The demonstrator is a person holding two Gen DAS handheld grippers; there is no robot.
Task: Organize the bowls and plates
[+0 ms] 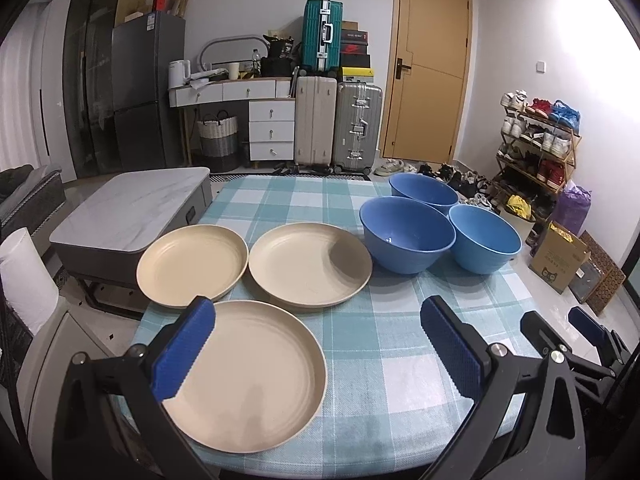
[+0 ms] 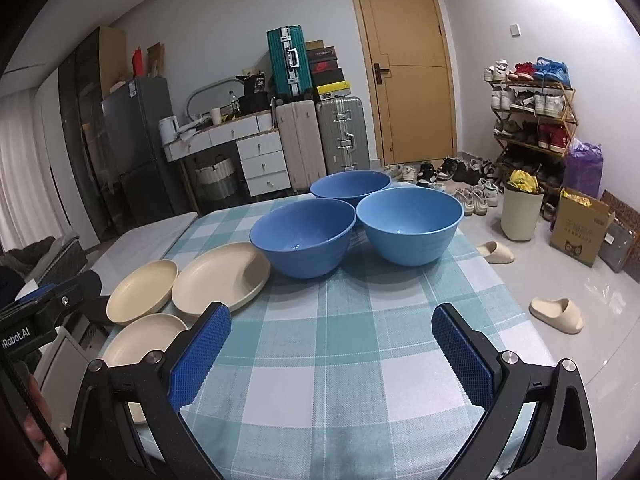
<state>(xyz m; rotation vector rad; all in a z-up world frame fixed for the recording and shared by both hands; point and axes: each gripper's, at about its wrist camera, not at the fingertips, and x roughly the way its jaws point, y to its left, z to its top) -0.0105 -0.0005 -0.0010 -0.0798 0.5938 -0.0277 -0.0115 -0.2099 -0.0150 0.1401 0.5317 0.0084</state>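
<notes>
Three cream plates lie on the checked tablecloth: a near plate (image 1: 256, 376), a far-left plate (image 1: 192, 266) and a middle plate (image 1: 310, 264). Three blue bowls stand to their right: a front-left bowl (image 1: 406, 234), a lighter front-right bowl (image 1: 484, 238) and a back bowl (image 1: 424, 192). My left gripper (image 1: 320, 354) hangs open over the near plate's right half, holding nothing. My right gripper (image 2: 332, 354) is open above bare cloth, short of the bowls (image 2: 304, 238) (image 2: 408, 228) (image 2: 350, 188). In the left wrist view the right gripper (image 1: 560, 336) shows at the lower right.
The table (image 1: 360, 360) ends close on the left, where a grey marble-topped low table (image 1: 132, 208) stands. On the floor to the right are slippers (image 2: 556, 314), a bin (image 2: 522, 212), a cardboard box (image 2: 580, 228) and a shoe rack (image 2: 532, 112). Suitcases and a door stand behind.
</notes>
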